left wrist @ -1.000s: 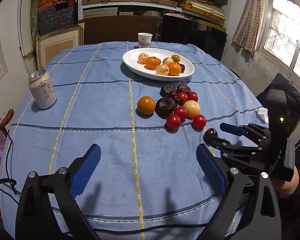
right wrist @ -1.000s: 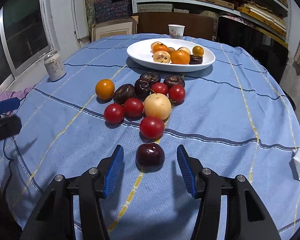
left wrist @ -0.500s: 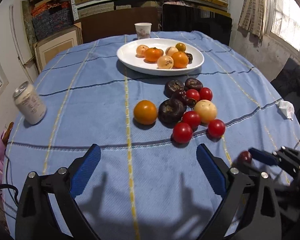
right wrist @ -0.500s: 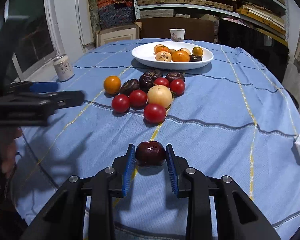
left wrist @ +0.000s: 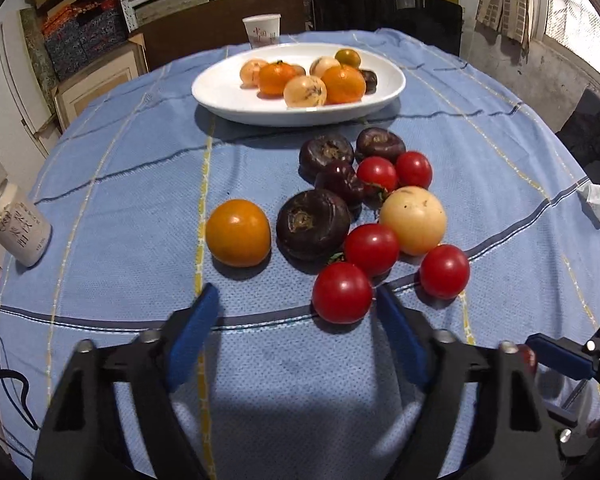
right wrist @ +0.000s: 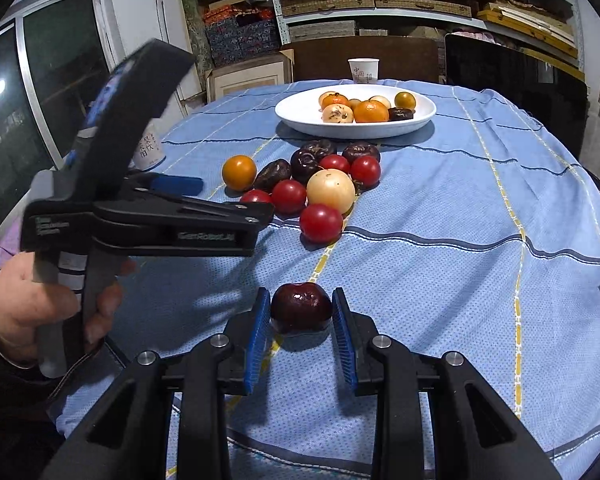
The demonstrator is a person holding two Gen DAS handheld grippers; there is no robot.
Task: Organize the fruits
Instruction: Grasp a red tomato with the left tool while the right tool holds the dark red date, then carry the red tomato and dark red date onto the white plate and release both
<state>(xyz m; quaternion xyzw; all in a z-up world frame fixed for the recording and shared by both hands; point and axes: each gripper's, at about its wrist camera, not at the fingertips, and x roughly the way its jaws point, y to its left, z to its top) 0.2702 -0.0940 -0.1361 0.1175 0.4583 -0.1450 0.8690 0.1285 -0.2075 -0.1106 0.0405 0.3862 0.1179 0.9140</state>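
Note:
My right gripper point(right wrist: 301, 312) is shut on a dark red plum point(right wrist: 301, 307), just above the blue tablecloth. My left gripper point(left wrist: 296, 312) is open and empty, low over the cloth; a red tomato point(left wrist: 342, 293) sits at its right fingertip. Beyond it lies a cluster of red tomatoes, dark purple fruits, a pale yellow fruit point(left wrist: 413, 219) and an orange fruit point(left wrist: 238, 233). A white oval plate point(left wrist: 220, 96) at the back holds several oranges and pale fruits. In the right wrist view the left gripper point(right wrist: 236, 216) reaches in from the left toward the cluster point(right wrist: 324, 222).
A drink can point(left wrist: 18, 228) stands at the table's left edge. A paper cup point(left wrist: 261, 31) stands behind the plate. A crumpled tissue point(left wrist: 598, 204) lies at the right edge. Chairs and shelves stand behind the table.
My right gripper closed on the dark red plum and lifted it slightly. My left gripper moved forward and lower toward the fruit cluster, staying open.

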